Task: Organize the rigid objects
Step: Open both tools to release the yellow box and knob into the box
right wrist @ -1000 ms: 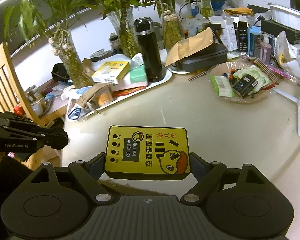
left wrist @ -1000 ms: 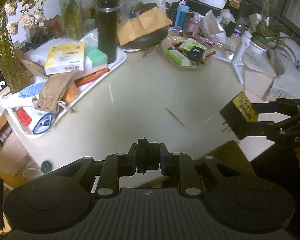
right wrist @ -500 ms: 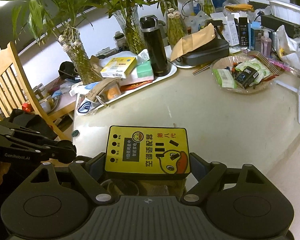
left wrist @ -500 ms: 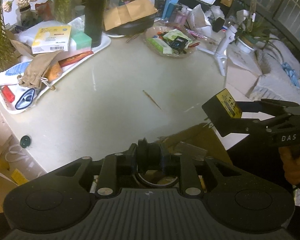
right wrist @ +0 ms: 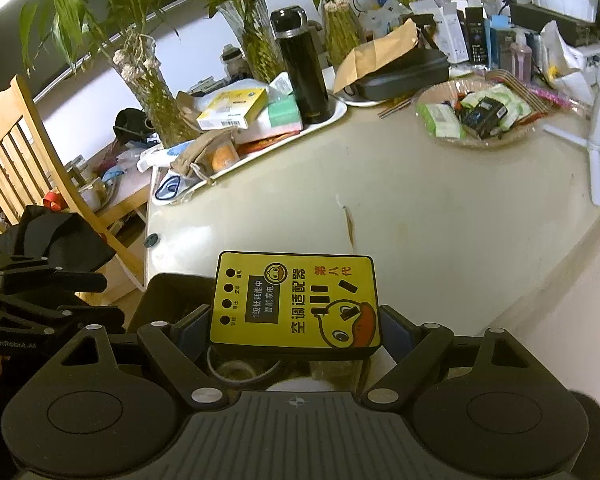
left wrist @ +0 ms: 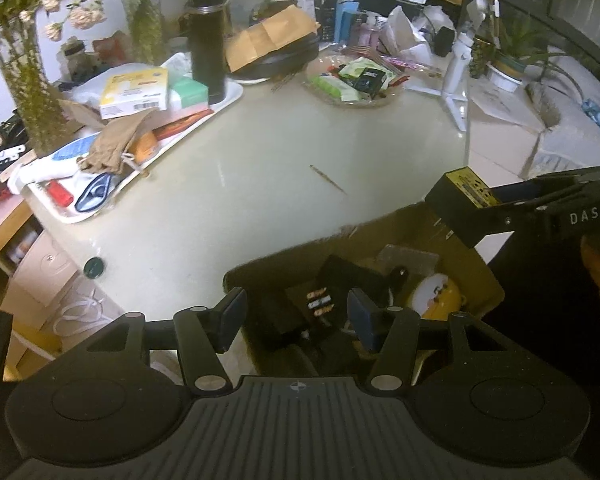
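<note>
My right gripper (right wrist: 296, 326) is shut on a yellow-faced black adapter box (right wrist: 296, 300) with a duck picture, held above a cardboard box at the table's near edge. The adapter also shows in the left wrist view (left wrist: 466, 204), over the box's right side. My left gripper (left wrist: 296, 314) is open and empty above the cardboard box (left wrist: 416, 220). Inside the box lie several black items (left wrist: 320, 300) and a round yellow item (left wrist: 436, 292).
The cream table (left wrist: 240, 200) holds a white tray (left wrist: 228, 100) with a yellow carton, pouch and black flask (left wrist: 208, 44), a glass dish of packets (left wrist: 356, 80), vases and a white tripod (left wrist: 456, 80). A wooden chair (right wrist: 24, 160) stands left.
My left gripper has opened and let go of a small black part. Both grippers have pulled back from the table to above the cardboard box. The right gripper still holds the adapter.
</note>
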`<action>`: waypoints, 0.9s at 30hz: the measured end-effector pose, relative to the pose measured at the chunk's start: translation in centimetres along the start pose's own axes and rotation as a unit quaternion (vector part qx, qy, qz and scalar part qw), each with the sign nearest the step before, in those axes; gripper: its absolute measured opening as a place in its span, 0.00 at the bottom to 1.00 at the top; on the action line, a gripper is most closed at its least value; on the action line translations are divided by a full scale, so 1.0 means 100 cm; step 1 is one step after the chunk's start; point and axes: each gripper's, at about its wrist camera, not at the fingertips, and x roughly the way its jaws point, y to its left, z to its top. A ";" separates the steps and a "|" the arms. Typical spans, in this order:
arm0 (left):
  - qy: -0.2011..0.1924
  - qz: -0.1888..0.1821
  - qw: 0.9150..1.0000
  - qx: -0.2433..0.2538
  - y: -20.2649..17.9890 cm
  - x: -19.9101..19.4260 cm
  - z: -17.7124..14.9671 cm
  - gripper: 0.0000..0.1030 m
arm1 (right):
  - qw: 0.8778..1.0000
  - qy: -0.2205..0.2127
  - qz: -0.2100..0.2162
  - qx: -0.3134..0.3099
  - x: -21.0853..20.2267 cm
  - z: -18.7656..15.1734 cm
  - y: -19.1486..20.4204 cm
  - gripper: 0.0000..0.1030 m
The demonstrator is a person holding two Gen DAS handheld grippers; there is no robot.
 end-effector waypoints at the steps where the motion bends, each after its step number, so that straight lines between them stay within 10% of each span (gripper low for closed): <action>1: 0.000 0.004 1.000 0.000 0.000 -0.001 -0.002 0.53 | 1.000 0.001 0.000 0.000 0.000 -0.001 0.001 0.85; 22: -0.003 0.023 0.999 -0.035 0.004 -0.010 -0.019 0.53 | 0.998 -0.001 0.043 -0.041 0.009 0.009 0.046 0.86; 27: -0.002 0.022 0.999 -0.042 0.005 -0.011 -0.019 0.53 | 0.998 0.019 0.031 -0.052 0.021 0.008 0.051 1.00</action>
